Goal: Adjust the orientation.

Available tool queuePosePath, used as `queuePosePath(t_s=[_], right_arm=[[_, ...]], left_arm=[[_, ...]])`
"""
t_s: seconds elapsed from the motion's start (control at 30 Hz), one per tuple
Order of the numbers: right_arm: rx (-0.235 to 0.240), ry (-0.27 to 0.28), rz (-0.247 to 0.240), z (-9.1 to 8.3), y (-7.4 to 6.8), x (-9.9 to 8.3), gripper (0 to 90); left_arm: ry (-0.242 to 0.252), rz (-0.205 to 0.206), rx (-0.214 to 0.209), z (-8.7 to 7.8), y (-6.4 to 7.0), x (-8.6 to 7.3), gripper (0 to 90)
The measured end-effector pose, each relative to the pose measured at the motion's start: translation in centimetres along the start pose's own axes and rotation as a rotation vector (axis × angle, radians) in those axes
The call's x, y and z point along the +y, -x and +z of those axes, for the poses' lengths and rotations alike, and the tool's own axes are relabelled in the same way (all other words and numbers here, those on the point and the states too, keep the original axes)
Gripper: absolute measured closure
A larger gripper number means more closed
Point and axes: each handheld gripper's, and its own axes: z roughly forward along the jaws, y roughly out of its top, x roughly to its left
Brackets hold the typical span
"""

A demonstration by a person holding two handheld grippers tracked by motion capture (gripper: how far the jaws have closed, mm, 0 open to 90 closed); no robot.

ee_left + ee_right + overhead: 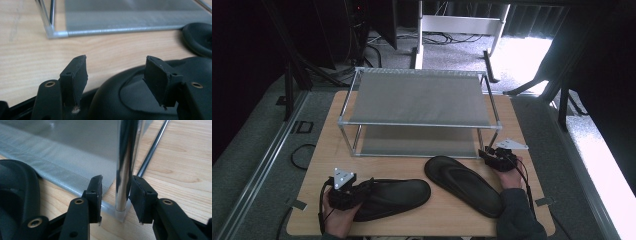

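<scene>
On the table point(317, 165), the left gripper point(116, 72) hovered with jaws spread over one end of the near sandal point(392, 197), while the right gripper point(116, 195), also spread, straddled the rack point(419, 100)'s front right leg point(125, 165), beside the other sandal point(464, 185).

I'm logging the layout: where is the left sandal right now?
In the high view the left sandal lies flat at the table's front left, before the rack, its heel end under the open left tongs.
</scene>
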Motion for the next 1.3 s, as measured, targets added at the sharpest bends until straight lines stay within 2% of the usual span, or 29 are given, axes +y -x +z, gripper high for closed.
queuePosePath(t_s=[0.13,0.27,0.5,0.63,1.0,1.3], right_arm=[[-0.001,-0.004,-0.004,0.0,0.0,0.0,60.2],[-0.003,-0.004,-0.001,0.0,0.0,-0.1,58.9],[-0.009,0.001,0.007,-0.1,0.1,-0.1,58.2],[-0.01,-0.002,0.009,-0.1,0.2,-0.2,57.9],[-0.011,-0.009,0.0,0.1,0.0,-0.3,58.4],[-0.009,-0.013,-0.003,0.2,-0.1,-0.3,58.4]], left_arm=[[-0.029,0.011,-0.002,0.3,0.0,-0.1,37.6],[-0.085,0.028,-0.014,0.9,0.1,-0.4,37.7],[-0.096,0.022,-0.035,1.3,0.0,-0.1,42.0],[-0.107,0.048,-0.046,1.6,-0.1,0.5,44.5],[-0.085,0.109,-0.044,3.1,0.0,2.9,47.2],[-0.067,0.146,-0.073,5.4,0.5,4.9,46.4]])
